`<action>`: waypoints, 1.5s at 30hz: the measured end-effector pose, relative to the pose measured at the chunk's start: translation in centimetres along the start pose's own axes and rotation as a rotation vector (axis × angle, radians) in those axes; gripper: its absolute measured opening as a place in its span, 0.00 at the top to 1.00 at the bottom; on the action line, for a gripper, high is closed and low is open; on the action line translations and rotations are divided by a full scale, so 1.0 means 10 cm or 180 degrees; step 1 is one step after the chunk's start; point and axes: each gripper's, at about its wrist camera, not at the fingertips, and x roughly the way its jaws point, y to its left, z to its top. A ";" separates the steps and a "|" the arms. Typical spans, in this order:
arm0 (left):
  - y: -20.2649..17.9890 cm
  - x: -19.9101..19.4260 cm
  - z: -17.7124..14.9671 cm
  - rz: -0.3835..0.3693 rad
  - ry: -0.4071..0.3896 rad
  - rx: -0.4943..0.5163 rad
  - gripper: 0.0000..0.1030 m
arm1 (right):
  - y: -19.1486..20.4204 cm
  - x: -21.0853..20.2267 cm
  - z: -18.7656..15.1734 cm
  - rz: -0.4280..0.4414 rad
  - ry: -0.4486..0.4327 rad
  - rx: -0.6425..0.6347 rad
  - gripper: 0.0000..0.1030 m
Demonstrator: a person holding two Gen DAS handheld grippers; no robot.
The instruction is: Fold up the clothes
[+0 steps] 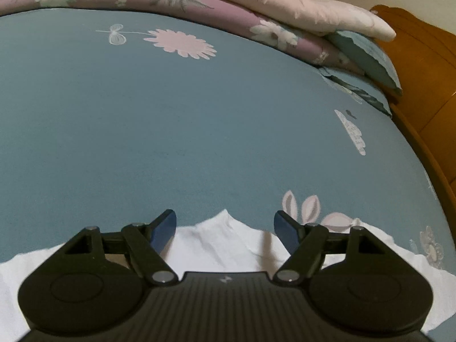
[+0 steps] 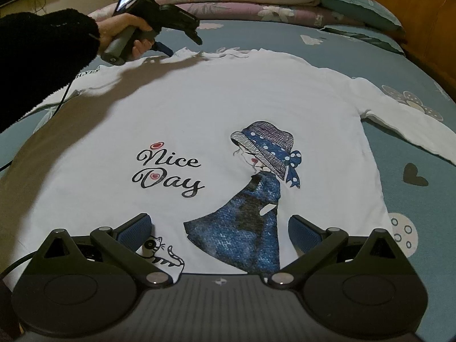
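Left gripper (image 2: pixel 166 47) up at the collar end of the shirt (image 2: pixel 199 108), jaws wide, nothing held — collar edge (image 1: pixel 225 216) just under and between the pads. Shirt spread flat, print up, on the sheet (image 1: pixel 171 128); long axis from collar, far, down to hem, near. Right gripper (image 2: pixel 219 228) over the hem, jaws wide, empty, skirt print between them. Right sleeve (image 2: pixel 404 125) flung out past it. Likely a lengthwise fold next — left gripper nearer the collar, right nearer the hem.
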 end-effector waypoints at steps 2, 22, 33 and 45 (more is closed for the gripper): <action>-0.01 -0.25 -0.02 -0.0044 -0.0013 0.0016 0.27 | 0.01 0.00 0.00 -0.0014 0.0001 -0.0007 0.00; 1.16 -1.56 -0.72 0.0431 0.0127 -0.0524 0.23 | 0.04 0.04 -0.03 -0.0133 -0.0131 0.0021 0.00; 1.14 -0.91 -0.43 -0.0008 0.0032 -0.0700 0.23 | 0.04 0.07 0.00 -0.0134 -0.0126 0.0020 0.00; 1.23 -0.72 -0.16 0.0232 -0.0177 -0.0640 0.22 | 0.04 0.07 0.01 -0.0112 -0.0121 0.0005 0.00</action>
